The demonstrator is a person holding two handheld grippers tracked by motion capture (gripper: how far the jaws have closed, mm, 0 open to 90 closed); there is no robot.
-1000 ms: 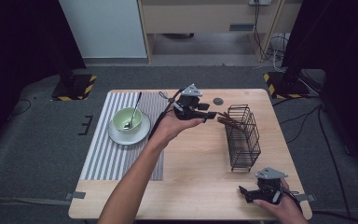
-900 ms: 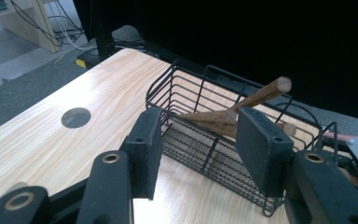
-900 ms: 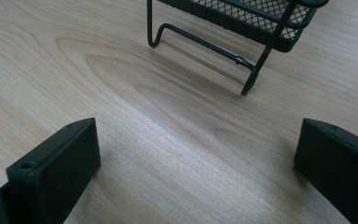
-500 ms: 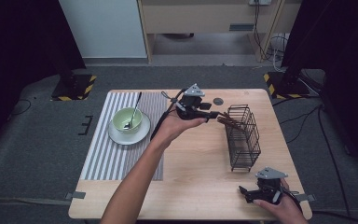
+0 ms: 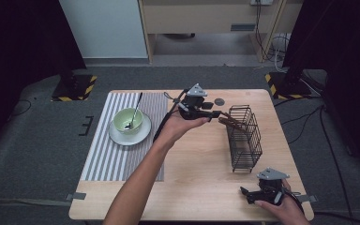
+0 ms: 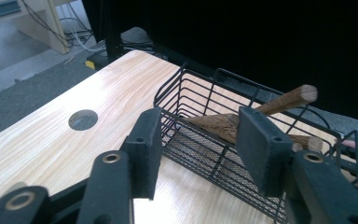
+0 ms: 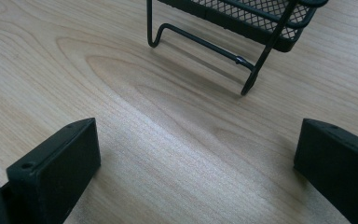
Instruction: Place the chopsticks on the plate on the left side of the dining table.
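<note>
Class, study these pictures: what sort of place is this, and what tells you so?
Probably a recording lab, not a kitchen: black curtains flank the wooden table, hazard-striped stand bases sit on grey carpet, and cables trail behind.

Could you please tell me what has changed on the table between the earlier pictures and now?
Nothing visibly changed. The left tongs hover open at the wire basket, with nothing between their jaws; the wooden utensils lean inside the basket. The right tongs rest open near the table's front edge, and the spoon stays in the green bowl.
</note>
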